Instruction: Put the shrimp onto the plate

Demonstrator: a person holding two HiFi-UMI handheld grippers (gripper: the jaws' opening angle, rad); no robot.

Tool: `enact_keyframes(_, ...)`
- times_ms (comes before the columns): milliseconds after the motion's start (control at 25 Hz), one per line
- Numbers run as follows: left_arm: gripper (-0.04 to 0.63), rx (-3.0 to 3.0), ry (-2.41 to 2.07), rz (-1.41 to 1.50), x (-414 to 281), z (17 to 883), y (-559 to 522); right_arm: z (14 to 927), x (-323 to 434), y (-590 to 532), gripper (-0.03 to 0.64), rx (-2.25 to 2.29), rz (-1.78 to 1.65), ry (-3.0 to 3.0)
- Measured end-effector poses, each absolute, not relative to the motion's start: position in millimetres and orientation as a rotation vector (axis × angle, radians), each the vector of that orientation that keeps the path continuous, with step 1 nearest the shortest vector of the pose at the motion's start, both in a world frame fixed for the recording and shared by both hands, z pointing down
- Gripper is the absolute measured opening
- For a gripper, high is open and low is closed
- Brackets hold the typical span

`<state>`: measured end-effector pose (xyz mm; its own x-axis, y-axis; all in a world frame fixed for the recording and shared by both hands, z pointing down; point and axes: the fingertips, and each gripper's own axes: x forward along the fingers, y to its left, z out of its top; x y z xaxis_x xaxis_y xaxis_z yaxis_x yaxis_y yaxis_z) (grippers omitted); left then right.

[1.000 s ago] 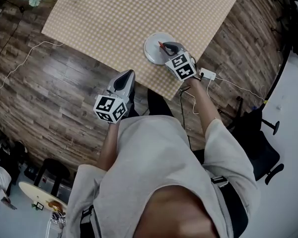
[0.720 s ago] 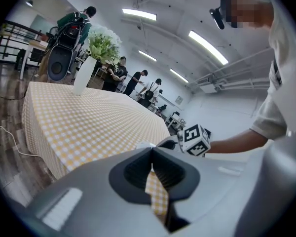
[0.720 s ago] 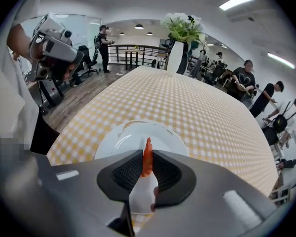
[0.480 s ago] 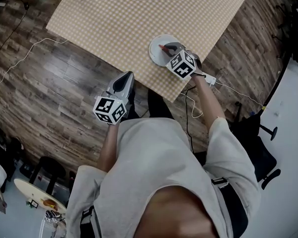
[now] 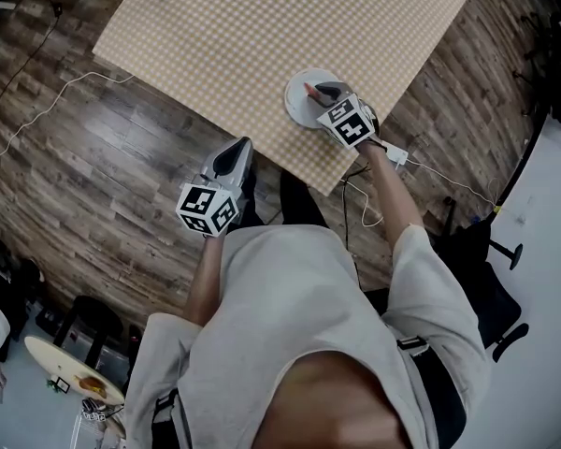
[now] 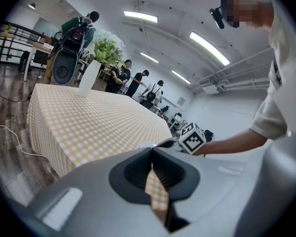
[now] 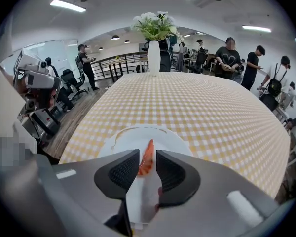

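Note:
A white plate (image 5: 297, 106) sits near the front corner of the checkered table. My right gripper (image 5: 327, 90) hovers over the plate's near edge, shut on an orange-red shrimp (image 5: 310, 91) that pokes out past the tips. In the right gripper view the shrimp (image 7: 147, 158) stands between the pads above the plate (image 7: 133, 135), with my right gripper (image 7: 147, 166) centred on it. My left gripper (image 5: 236, 150) hangs off the table over the wooden floor, jaws together and holding nothing; in its own view my left gripper (image 6: 155, 177) shows only a thin slit.
The yellow checkered cloth (image 5: 262, 36) covers the table. A white vase of flowers (image 7: 154, 53) stands at the far end. A white cable (image 5: 56, 101) runs on the floor at left, and a power adapter (image 5: 395, 157) lies by the table's corner. People stand in the background.
The right gripper with the shrimp has shifted only slightly over the plate. The left gripper has stayed where it was.

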<state>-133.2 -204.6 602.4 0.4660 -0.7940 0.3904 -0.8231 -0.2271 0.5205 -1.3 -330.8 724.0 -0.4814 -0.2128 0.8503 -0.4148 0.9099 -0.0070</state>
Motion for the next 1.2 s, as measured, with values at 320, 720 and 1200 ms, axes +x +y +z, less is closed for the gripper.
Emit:
enact_keyframes(320,0.009,2.078,-1.325,0.053,-125,592,-205,690,0,-330,0.019,0.576,0.254,-2.175)
enact_keyframes(720,0.009,2.248,-1.295,0.047,-105,539,-217,618,1,-299,-0.002,0.716,0.191,-2.308)
enact_keyframes(1200,0.009,2.487,-1.24,0.055,-68,471,-240,553,14,-282,-0.002,0.913,0.135,-2.404)
